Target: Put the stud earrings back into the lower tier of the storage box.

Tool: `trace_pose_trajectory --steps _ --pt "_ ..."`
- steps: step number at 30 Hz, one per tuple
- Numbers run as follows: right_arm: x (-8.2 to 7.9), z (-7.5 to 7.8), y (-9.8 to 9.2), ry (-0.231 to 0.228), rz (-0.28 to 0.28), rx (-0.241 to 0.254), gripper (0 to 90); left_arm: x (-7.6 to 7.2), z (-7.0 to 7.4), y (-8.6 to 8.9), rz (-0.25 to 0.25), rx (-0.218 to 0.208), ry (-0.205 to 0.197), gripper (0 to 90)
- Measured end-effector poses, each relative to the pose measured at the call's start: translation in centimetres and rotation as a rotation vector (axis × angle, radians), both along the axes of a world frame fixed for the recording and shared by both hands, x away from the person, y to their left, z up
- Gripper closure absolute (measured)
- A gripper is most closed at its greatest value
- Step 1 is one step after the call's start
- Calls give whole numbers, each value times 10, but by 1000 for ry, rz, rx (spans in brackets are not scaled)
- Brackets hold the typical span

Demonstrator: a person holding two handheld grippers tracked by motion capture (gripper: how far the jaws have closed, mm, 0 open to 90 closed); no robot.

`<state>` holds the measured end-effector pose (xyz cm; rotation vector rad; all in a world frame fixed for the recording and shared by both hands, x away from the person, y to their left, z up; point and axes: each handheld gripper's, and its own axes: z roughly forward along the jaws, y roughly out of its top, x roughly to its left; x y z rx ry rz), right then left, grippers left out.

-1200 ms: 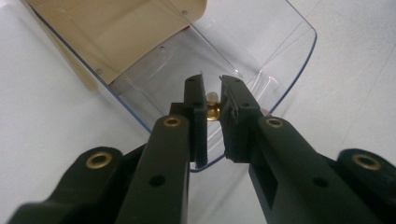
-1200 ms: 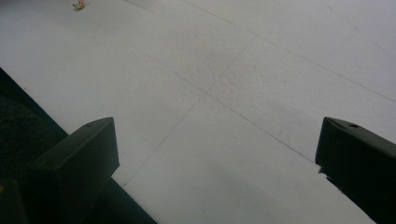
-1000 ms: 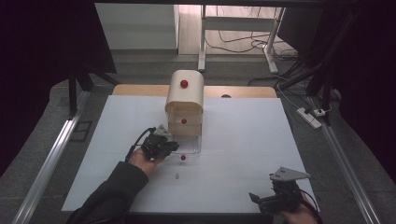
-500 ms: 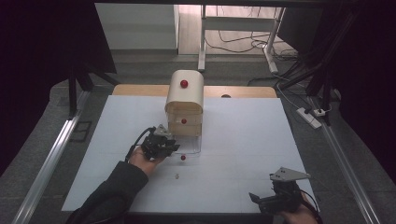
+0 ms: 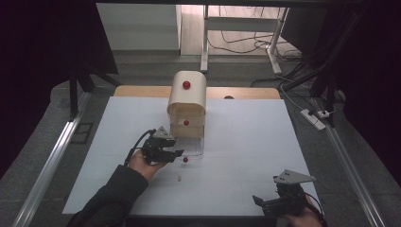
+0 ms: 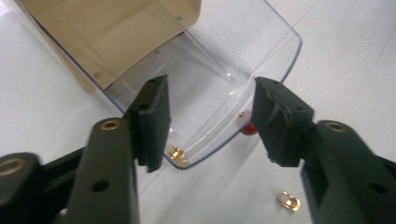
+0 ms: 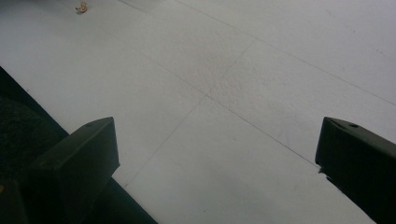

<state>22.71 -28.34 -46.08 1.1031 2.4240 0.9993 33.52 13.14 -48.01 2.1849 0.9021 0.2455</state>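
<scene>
A rounded wooden box (image 5: 187,101) with a red knob (image 5: 186,85) on top stands mid-table. Its clear plastic drawer (image 6: 219,84) is pulled out toward me, with a red knob (image 6: 250,128) on its front. My left gripper (image 5: 177,152) sits at the drawer's front left corner. Its jaws have just been opening and now stand apart (image 6: 210,88); the drawer's front rim lies between them, with neither pad pressing on it. A small gold piece (image 6: 176,152) lies in the drawer's corner. My right gripper (image 5: 265,203) rests open near the table's front right edge (image 7: 217,123).
Another small gold piece (image 5: 179,178) lies on the white table (image 5: 246,142) in front of the drawer, also seen beside my left jaw (image 6: 288,200). A second red knob (image 5: 186,122) marks the box's front. Metal rails run along both table sides.
The left gripper's jaws look a little wider apart than before. Both hands stay where they were, and the drawer has not shifted.
</scene>
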Motion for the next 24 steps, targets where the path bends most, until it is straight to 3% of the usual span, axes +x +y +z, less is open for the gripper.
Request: trace_pose_trajectory --steps 6,14,18,24 --pt "0 0 0 0 0 -2 0 -8 4 5 -16 -31 3 302" --pt "0 0 0 1 1 0 0 -16 2 11 -35 -75 36 187" --pt "0 0 0 1 0 -3 0 -20 1 10 -58 -62 28 115" --pt "0 0 0 2 1 -2 0 -26 1 9 -89 -79 43 41"
